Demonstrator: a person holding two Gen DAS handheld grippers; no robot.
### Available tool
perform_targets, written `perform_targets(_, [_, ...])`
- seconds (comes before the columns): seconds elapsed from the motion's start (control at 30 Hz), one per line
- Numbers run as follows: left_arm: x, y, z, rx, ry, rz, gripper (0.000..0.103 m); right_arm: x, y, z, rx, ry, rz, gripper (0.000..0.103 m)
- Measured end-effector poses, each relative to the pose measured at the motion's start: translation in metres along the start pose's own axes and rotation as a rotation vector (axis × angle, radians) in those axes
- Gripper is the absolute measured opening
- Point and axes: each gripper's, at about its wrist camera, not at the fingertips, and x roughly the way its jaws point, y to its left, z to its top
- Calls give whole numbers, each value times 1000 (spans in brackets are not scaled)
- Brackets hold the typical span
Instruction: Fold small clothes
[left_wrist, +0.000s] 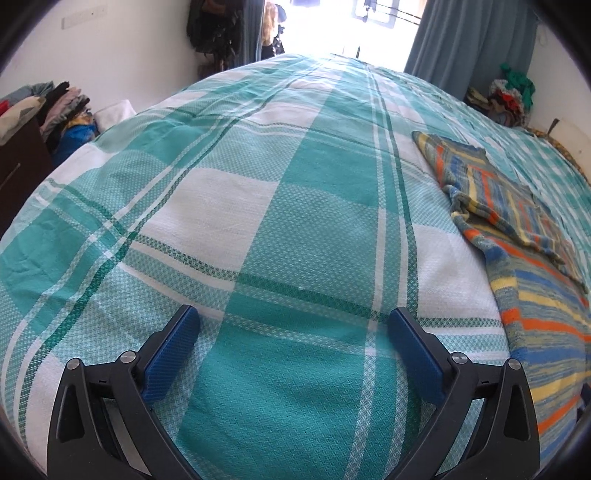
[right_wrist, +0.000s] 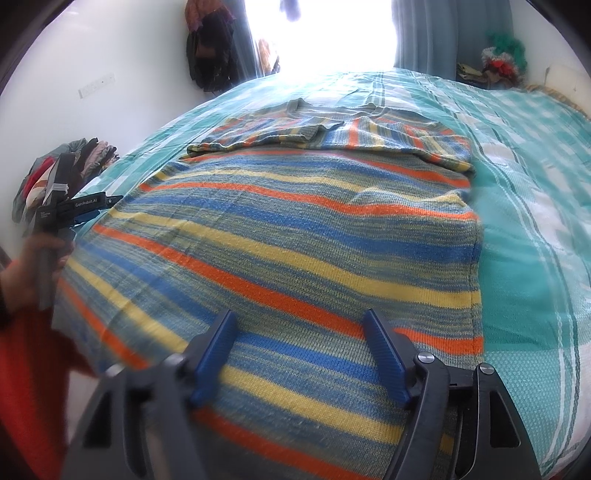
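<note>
My right gripper (right_wrist: 299, 354) hovers with jaws apart over the near hem of the striped sweater (right_wrist: 295, 236), gripping nothing. My left gripper (left_wrist: 293, 350) stands wide over the checked bed sheet (left_wrist: 258, 192), empty. The sweater lies flat on the bed, sleeves folded at its far end.

The right gripper (right_wrist: 299, 354) hangs over the near hem of a striped knit sweater (right_wrist: 295, 229), its blue jaws standing apart with the knit between them but not pinched. The sweater lies flat on a teal checked bed (right_wrist: 524, 258), sleeves folded across its far end. Left of the jaws, a hand (right_wrist: 33, 273) holds the left gripper (right_wrist: 79, 212).
</note>
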Motion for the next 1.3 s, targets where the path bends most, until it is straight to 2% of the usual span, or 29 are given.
perform_targets(1.3, [0,0,-1,0,-2,1,102,-1,-1,2,1,-6,-10,74])
